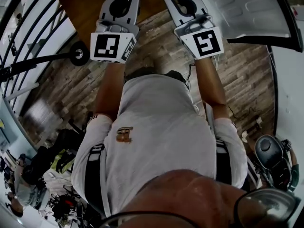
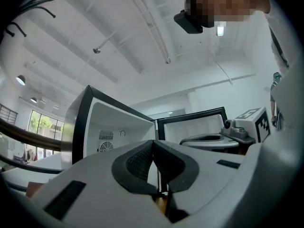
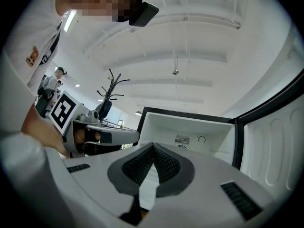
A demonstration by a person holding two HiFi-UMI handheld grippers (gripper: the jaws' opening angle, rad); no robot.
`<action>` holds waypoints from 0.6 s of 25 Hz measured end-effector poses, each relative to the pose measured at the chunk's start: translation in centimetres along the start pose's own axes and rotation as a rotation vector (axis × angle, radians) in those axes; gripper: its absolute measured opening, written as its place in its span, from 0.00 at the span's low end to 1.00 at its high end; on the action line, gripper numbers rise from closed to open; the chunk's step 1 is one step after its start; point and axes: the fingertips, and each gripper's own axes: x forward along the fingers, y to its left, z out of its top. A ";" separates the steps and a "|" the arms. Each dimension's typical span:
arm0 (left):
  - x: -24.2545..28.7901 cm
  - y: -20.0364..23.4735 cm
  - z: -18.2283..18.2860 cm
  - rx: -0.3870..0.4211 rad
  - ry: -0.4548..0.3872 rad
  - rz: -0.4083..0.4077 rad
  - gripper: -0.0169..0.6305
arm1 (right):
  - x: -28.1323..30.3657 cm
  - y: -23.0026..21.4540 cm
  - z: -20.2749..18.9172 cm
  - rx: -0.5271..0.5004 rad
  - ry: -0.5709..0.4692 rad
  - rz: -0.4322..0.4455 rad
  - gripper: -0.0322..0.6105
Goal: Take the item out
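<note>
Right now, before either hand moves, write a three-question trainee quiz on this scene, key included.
1. True or false: the fridge stands open.
2. The jaws of the left gripper are: A) wide apart, B) together, C) shut on a bottle.
3. What does the right gripper hold?
Key: 1 true; 2 B; 3 nothing, its jaws are together and empty.

Closed claw point(image 3: 153, 146) before open white fridge point(image 3: 209, 127)

Mini fridge point(image 3: 190, 127), door point(image 3: 273, 146) wide open
White inside, black trim, small vent point(image 3: 182, 139) at the back, door swung to the right.
</note>
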 end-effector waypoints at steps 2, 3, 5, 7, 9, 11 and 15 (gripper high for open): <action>0.7 0.7 -0.1 0.001 -0.001 -0.005 0.05 | 0.9 -0.5 -0.1 -0.007 0.000 -0.009 0.10; 1.0 1.0 -0.1 0.002 -0.001 -0.006 0.05 | 1.3 -0.8 -0.2 -0.011 0.004 -0.012 0.10; 1.7 1.6 -0.1 0.004 -0.002 -0.002 0.05 | 1.8 -1.4 -0.5 -0.018 0.027 -0.014 0.10; 2.1 2.1 0.0 0.007 0.000 0.002 0.05 | 2.2 -1.7 -0.5 -0.021 0.042 -0.014 0.10; 2.4 2.3 0.0 0.008 0.003 0.003 0.05 | 2.8 -1.9 0.0 -0.027 0.013 -0.014 0.10; 2.8 2.5 -0.1 0.008 0.006 0.005 0.05 | 3.1 -2.2 0.1 -0.033 0.002 -0.014 0.10; 3.9 2.5 -0.7 0.004 0.015 0.012 0.05 | 3.4 -3.0 -0.3 -0.057 0.005 -0.002 0.10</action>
